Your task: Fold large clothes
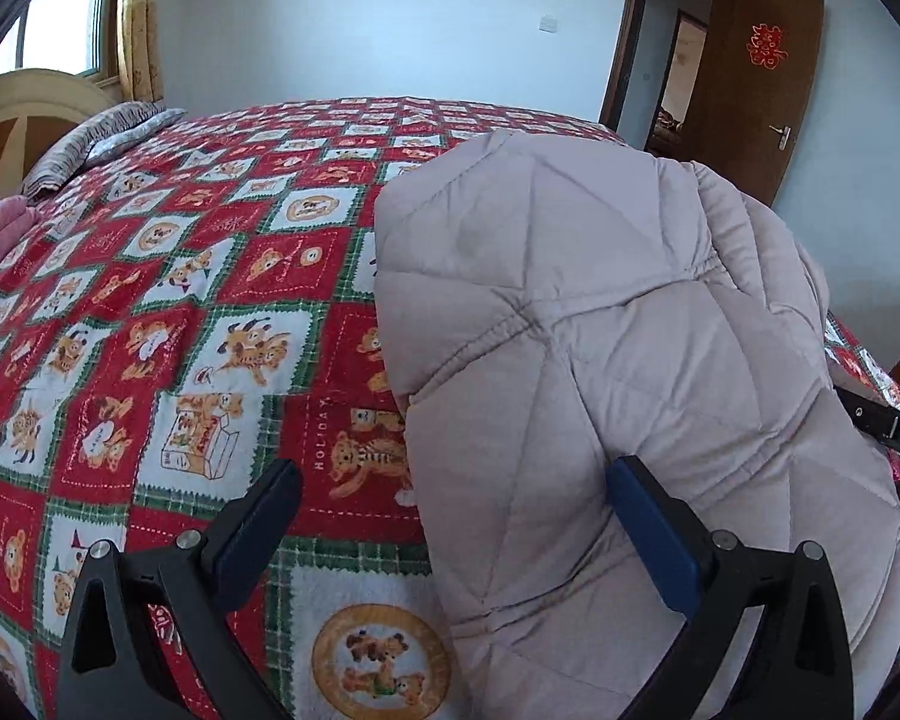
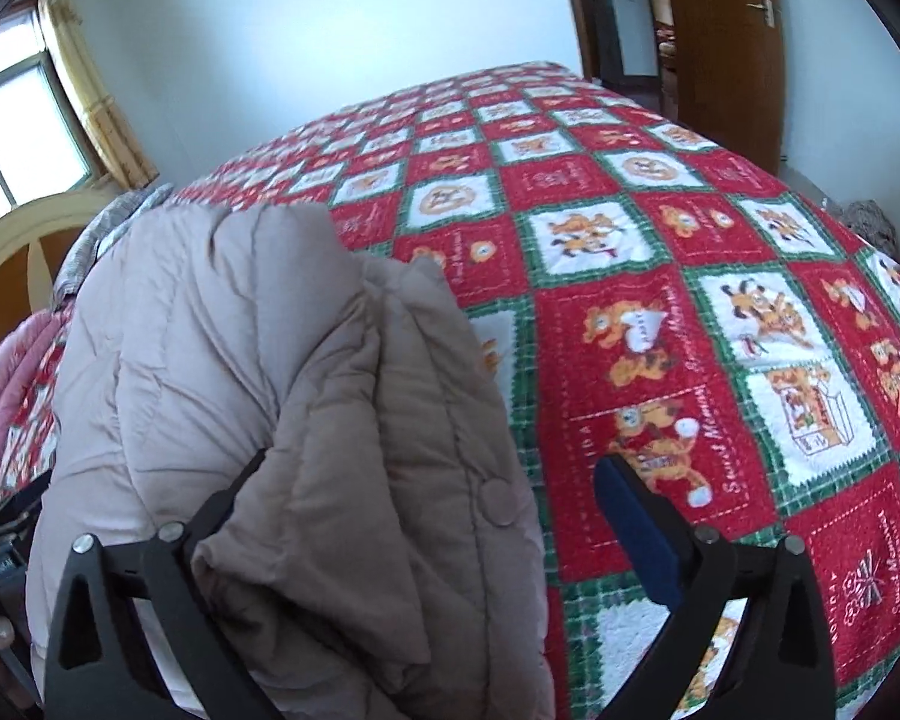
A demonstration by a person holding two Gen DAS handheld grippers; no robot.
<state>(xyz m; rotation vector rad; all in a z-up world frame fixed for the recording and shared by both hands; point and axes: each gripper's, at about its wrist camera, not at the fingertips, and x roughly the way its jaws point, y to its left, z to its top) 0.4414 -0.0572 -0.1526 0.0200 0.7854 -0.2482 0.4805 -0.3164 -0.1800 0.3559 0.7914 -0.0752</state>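
Matt quilted beige cloth coat (image 1: 600,312) lies on a fuzzy printed fleece bedspread (image 1: 180,312).

Soft daylight enters from the window (image 1: 60,18) at upper left in both views; the pictures are bright and mildly soft, with strong fisheye bending and dark vignetted corners.

The pale pinkish-beige quilted padded coat (image 1: 600,330) is running off the near edge of both wrist views, so its lower part is not showing. In the right wrist view the coat (image 2: 342,420) is covering the left finger's pad. The red, white and green bear-patterned bedspread (image 1: 180,300) is lying hidden beneath it. A striped grey pillow (image 1: 90,147) is being cut off at far left.
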